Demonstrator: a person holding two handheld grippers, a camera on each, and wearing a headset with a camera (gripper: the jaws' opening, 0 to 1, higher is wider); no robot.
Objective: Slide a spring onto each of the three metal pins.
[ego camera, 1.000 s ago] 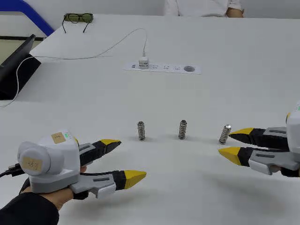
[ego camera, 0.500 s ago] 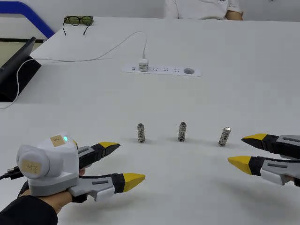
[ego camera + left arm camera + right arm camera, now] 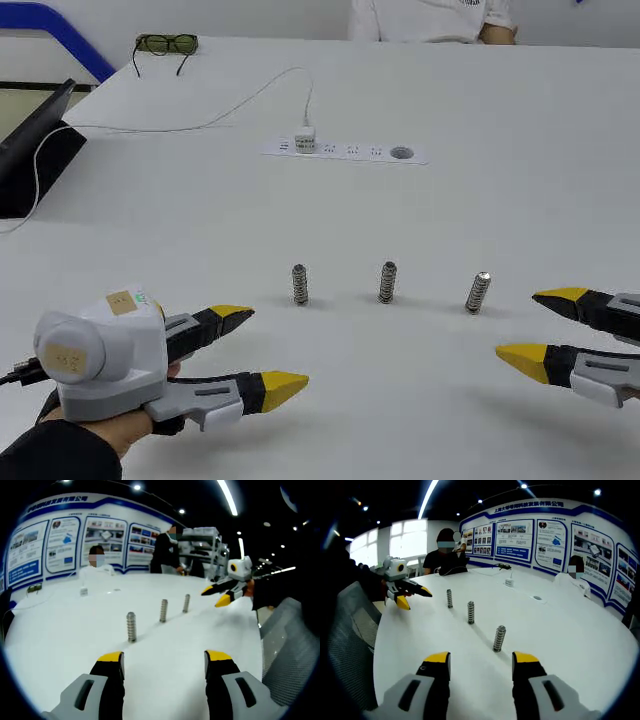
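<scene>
Three metal pins stand in a row on the white table, each wrapped in a spring: the left pin (image 3: pixel 299 284), the middle pin (image 3: pixel 387 282) and the right pin (image 3: pixel 478 292). My left gripper (image 3: pixel 268 350) hovers open at the lower left, short of the left pin (image 3: pixel 131 626). At the right edge my right gripper (image 3: pixel 540 328) is open and empty, just right of the right pin (image 3: pixel 499 638). The middle pin (image 3: pixel 163 610) and the right pin (image 3: pixel 186 603) show further off in the left gripper view.
A white power strip (image 3: pixel 345 150) with a plugged-in charger and cable lies at mid-table. Sunglasses (image 3: pixel 166 42) rest at the far left, and a dark device (image 3: pixel 35 145) sits at the left edge. A person sits at the far side.
My right gripper has drawn back to the right, away from the right pin, still open. The left gripper has barely moved.
</scene>
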